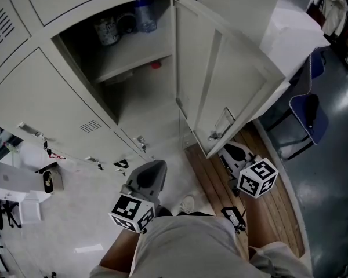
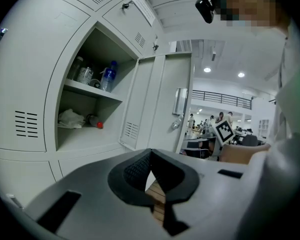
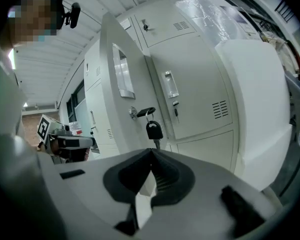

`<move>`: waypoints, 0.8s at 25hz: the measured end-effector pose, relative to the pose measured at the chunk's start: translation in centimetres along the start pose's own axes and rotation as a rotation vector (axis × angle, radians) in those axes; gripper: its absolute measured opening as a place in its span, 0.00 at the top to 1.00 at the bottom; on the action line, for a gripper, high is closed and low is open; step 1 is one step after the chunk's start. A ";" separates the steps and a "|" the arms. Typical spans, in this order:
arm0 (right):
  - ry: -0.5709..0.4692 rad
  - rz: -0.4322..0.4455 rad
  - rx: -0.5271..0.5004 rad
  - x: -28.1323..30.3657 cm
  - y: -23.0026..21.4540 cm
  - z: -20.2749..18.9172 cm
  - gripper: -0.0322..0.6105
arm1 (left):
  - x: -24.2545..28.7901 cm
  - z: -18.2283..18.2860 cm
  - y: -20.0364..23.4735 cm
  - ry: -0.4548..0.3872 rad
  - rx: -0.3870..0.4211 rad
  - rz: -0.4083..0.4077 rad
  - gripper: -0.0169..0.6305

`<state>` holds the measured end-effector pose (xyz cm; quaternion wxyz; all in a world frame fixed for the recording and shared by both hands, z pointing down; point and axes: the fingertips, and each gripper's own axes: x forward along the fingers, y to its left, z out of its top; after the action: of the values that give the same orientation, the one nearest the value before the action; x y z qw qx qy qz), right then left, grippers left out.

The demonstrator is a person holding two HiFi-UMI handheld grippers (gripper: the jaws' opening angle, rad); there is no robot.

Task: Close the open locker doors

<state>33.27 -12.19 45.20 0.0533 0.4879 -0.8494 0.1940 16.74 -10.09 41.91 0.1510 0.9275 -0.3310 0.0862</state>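
Note:
One locker (image 1: 133,80) stands open, and its grey door (image 1: 220,80) swings out to the right. In the head view my left gripper (image 1: 158,165) hangs low in front of the opening. My right gripper (image 1: 226,150) sits just below the door's free edge. The left gripper (image 2: 150,152) is shut and empty and looks at the open compartment and the door (image 2: 162,96). The right gripper (image 3: 151,152) is also shut on nothing. It faces the door's outer side, where a key (image 3: 153,130) hangs from the lock. Neither gripper touches the door.
Inside the locker are a water bottle (image 1: 145,13), a mug (image 1: 107,30) and a red-capped bottle (image 2: 95,123). Shut lockers (image 3: 190,84) stand all around. A blue chair (image 1: 308,113) and a white desk (image 1: 293,33) are at the right. The floor under the door has wooden boards (image 1: 267,207).

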 end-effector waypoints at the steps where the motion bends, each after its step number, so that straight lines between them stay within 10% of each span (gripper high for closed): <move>1: 0.003 0.011 -0.006 0.3 0.5 0.0 0.91 | -0.2 -0.1 0.2 0.001 -0.001 0.001 0.95; 20: 0.020 0.078 -0.006 5.3 9.6 -0.3 0.91 | -6.0 0.9 5.7 0.001 0.002 0.001 0.95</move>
<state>22.31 -12.04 44.34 0.0558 0.4522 -0.8678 0.1983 8.54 -11.04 40.79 0.1503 0.9274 -0.3313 0.0869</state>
